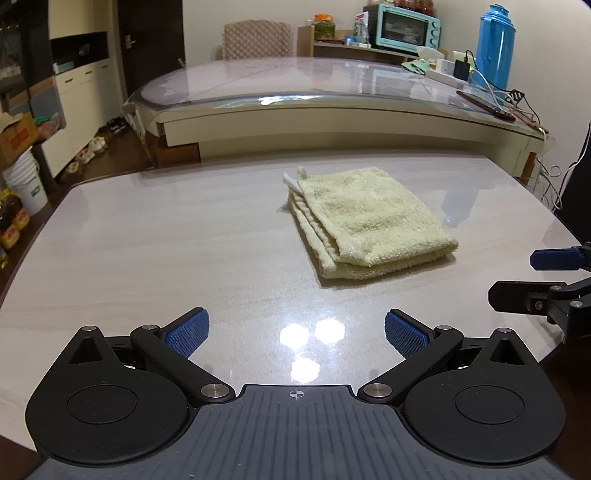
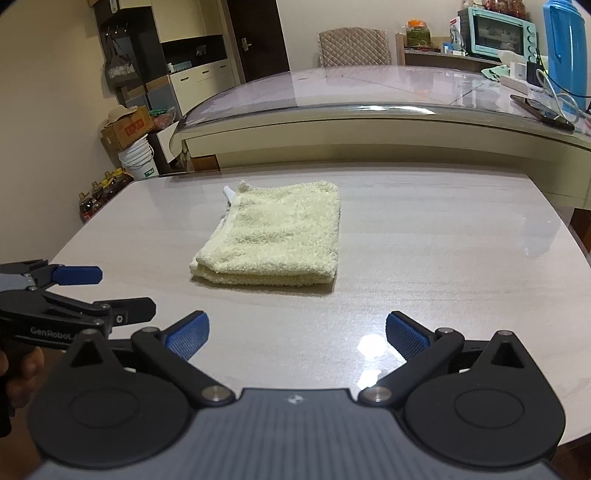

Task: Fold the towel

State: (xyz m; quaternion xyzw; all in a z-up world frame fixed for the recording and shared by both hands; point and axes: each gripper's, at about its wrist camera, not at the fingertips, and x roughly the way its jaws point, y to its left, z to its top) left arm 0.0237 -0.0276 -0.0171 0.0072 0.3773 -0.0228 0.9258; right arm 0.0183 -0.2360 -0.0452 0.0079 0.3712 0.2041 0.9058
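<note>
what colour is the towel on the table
Pale yellow; the towel shows best in the right wrist view.

Pale glossy counter (image 1: 147,251) in foreground, ceiling lights reflected near its front edge. Behind it, larger glass-topped table (image 1: 295,81). On that table's right end: tall blue thermos (image 1: 495,48), white power strip (image 1: 445,77) with cables, phone (image 1: 485,105) lying flat. Teal toaster oven (image 1: 406,26) on shelf behind. Quilted chair back (image 1: 256,40). Left: white bucket (image 2: 140,158), cardboard box (image 2: 127,127) above it.

glossy pale wood-grain tabletop (image 1: 147,251) w/ lamp glare | 12 o'clock: glass-topped cream dining table (image 1: 295,110), quilted beige chair (image 1: 256,38) | 1 o'clock: mint toaster oven (image 1: 404,26) | 10 o'clock: dark door (image 2: 255,33)
</note>
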